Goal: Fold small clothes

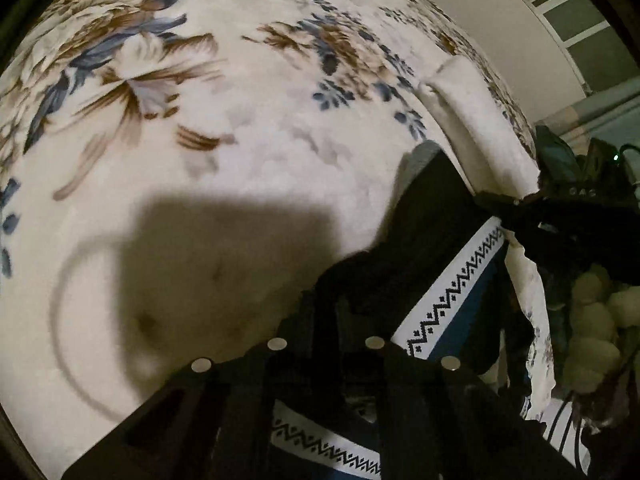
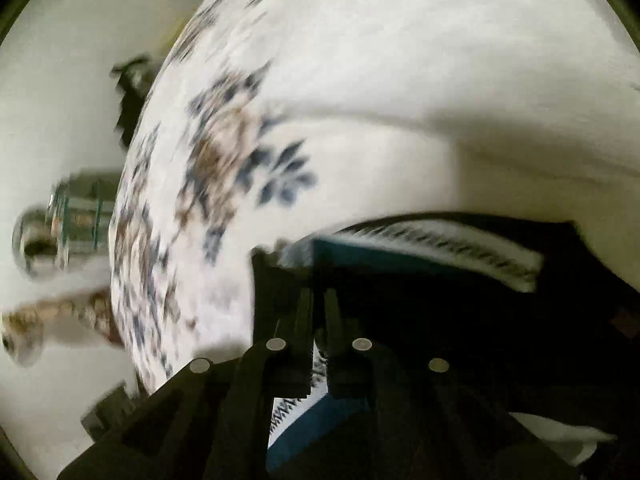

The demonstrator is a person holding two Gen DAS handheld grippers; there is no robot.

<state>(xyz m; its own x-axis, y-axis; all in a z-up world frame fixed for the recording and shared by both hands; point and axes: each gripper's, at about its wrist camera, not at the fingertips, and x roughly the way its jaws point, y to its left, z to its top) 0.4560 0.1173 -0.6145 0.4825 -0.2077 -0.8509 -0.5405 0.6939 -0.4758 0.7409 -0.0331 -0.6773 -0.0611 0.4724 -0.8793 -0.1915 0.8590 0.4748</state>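
The small dark garment (image 1: 432, 240) lies on the floral blanket (image 1: 240, 128) toward its right edge, a black and teal knit with a white band (image 1: 460, 280) carrying a black zigzag pattern, and both tongs are clamped on it. The left gripper (image 1: 328, 304) has its fingers together on a bunched black fold; the right gripper (image 2: 318, 300) pinches the cloth near the patterned band (image 2: 440, 248), with band and teal fabric showing under its fingers. The main risk, as I judge it, is that each pinch takes only one layer — the fabric looks thin, soft and limp, so a lift could open the garment rather than carry a clean fold, or the edge could slip free. A second risk is catching the blanket as well: it is plush and fleecy, with brown and blue flower prints, and a pale ridge of it (image 1: 472, 120) is turned up close beside the garment. The right-wrist view is smeared, so the exact grip there is hard to read — a hasty pull could drag the piece askew.
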